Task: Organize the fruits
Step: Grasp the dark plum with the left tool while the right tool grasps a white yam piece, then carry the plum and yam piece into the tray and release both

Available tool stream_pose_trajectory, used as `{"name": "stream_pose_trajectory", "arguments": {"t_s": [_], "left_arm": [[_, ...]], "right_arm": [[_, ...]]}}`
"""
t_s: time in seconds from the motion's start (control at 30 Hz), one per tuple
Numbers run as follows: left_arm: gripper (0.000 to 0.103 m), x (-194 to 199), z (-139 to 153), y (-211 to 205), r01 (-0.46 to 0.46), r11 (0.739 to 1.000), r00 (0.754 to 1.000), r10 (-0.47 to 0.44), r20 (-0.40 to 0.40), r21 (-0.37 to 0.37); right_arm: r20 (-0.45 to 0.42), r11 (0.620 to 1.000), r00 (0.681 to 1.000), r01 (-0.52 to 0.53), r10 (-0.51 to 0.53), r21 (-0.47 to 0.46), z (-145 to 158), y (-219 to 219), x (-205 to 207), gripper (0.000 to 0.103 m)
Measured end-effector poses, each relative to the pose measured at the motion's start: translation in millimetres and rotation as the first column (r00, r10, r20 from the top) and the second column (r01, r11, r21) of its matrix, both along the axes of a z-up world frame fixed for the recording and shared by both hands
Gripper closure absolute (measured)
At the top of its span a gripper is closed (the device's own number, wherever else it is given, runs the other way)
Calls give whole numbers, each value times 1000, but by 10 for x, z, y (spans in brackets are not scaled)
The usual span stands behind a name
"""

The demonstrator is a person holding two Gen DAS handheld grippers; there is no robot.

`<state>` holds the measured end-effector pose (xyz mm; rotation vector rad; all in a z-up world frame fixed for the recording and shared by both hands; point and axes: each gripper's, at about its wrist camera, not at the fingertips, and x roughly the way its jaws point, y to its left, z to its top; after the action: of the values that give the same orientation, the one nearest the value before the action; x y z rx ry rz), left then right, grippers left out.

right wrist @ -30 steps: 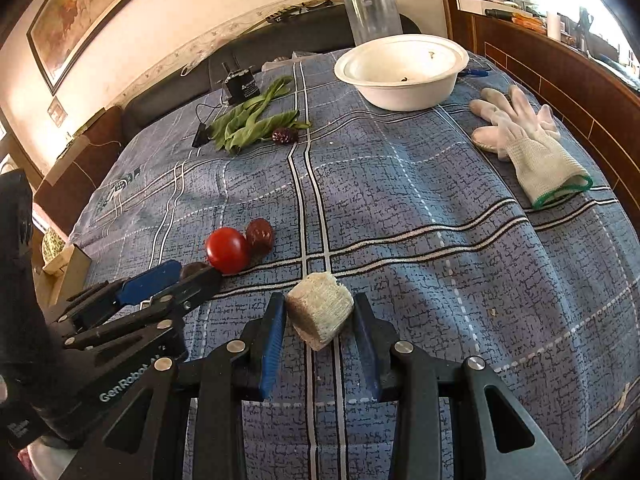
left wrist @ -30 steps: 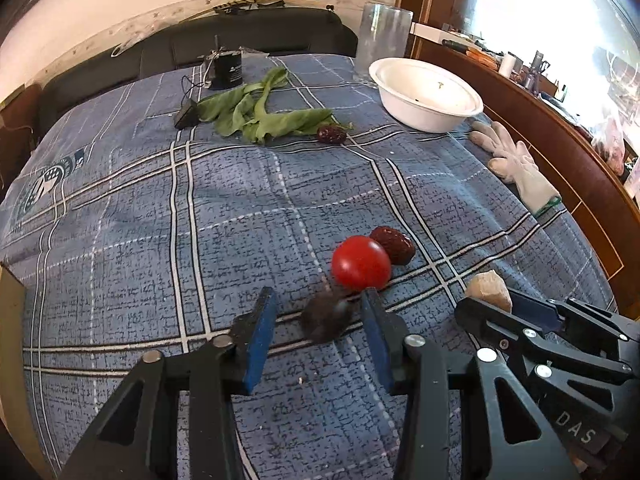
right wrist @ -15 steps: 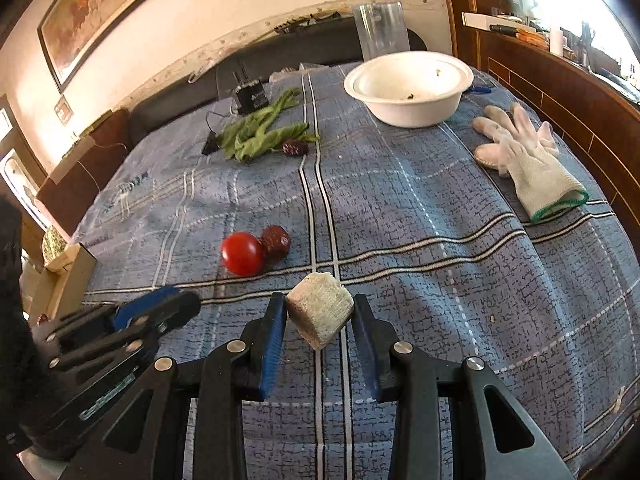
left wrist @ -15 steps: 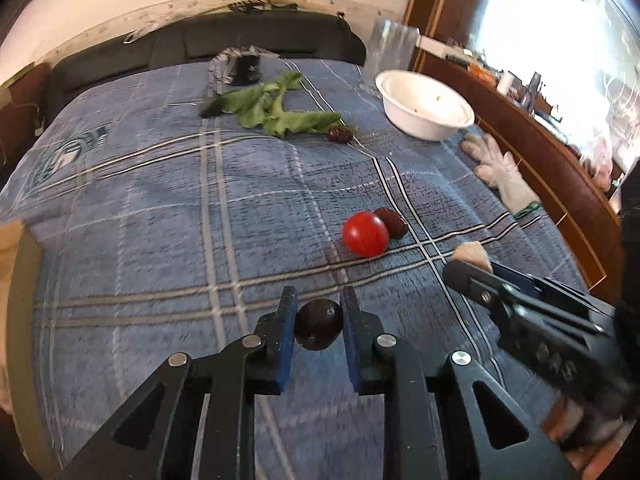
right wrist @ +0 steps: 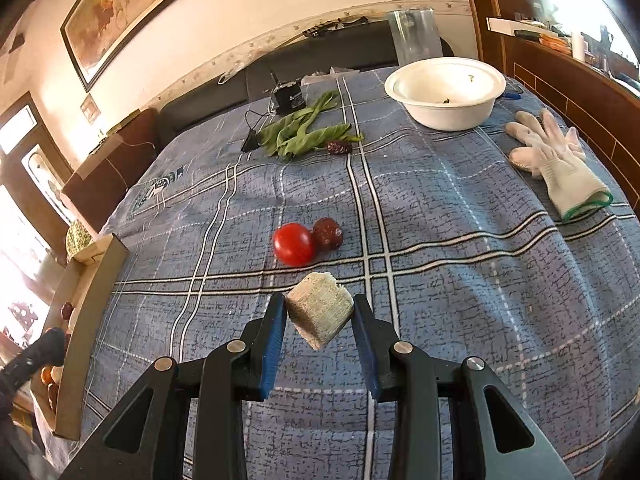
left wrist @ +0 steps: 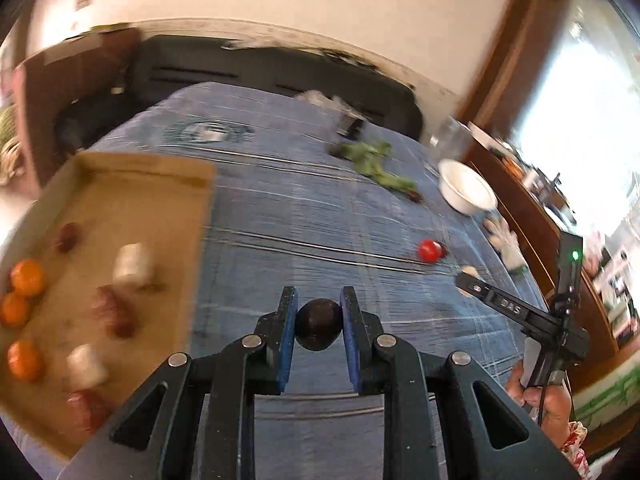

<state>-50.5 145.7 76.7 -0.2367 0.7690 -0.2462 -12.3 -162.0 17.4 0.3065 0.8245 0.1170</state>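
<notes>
- Left gripper (left wrist: 319, 322): your fingers are closed on the dark fruit (left wrist: 319, 325), pads pressing its two sides, with its rounded ends showing above and below the pads; it is carried clear of the blue plaid cloth (left wrist: 320, 216), to the right of the cardboard tray (left wrist: 176, 184)
- Handling, dark fruit: judged light and smooth-skinned, possibly soft; a round body between flat pads can roll or squirt out, so grip it across the widest part and squeeze no harder than the hold needs
- Right gripper (right wrist: 320, 322): your fingers are partly closed on the pale chunk (right wrist: 320, 314), one pad on each opposite face, a corner hanging down between them; it is held above the cloth, just in front of the red tomato (right wrist: 293, 244)
- Handling, pale chunk: its rough surface should hold well against the pads; it looks light and perhaps crumbly at the broken edge, so keep the pads on the flat faces, not the corners
- Cardboard tray: already carries orange fruits (left wrist: 26, 283), pale pieces (left wrist: 132, 265) and dark red ones, all blurred in the left view
- Left on the cloth: the red tomato touching a wrinkled red date (right wrist: 328, 233); the tomato is judged thin-skinned and easily bruised, so take it across its middle with light pressure
</notes>
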Motion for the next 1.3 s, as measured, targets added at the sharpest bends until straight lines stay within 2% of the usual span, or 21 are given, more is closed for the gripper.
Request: {"name": "stream_pose_trajectory", "arguments": {"t_s": [0.13,0.27,0.4,0.5,0.7,0.83,1.03,1.3], "left_arm": [[82,-116,73,454,-100,995,995,100,10,-2],[82,-198,73,932,-216,976,976,216,10,8],[82,-254,-75,1392,-311,950,950,309,-55,-28],[82,-254,-185,1590,-341,938,937,334,-100,-65],[82,-80,-204,1725,-345,937,934,338,-116,-47],[82,151,-276,1779,-335,942,934,326,-147,-35],[82,372,-393,1833,-324,946,932,315,-182,-23],[82,472,-492,1808,-320,947,929,311,-202,-15]], "right_arm": [[-4,1000,1000,-16,16,-7,56,131,11,67],[16,995,995,-95,95,15,249,475,-49,67],[41,969,969,-246,245,3,493,1122,-97,66],[44,935,934,-352,353,-30,567,1648,-130,66],[18,866,869,-491,494,-98,510,2522,-153,66],[3,839,845,-530,534,-127,423,2869,-146,66],[-31,811,823,-565,567,-149,274,3079,-170,66],[-54,789,806,-589,590,-174,145,3191,-255,65]]}}
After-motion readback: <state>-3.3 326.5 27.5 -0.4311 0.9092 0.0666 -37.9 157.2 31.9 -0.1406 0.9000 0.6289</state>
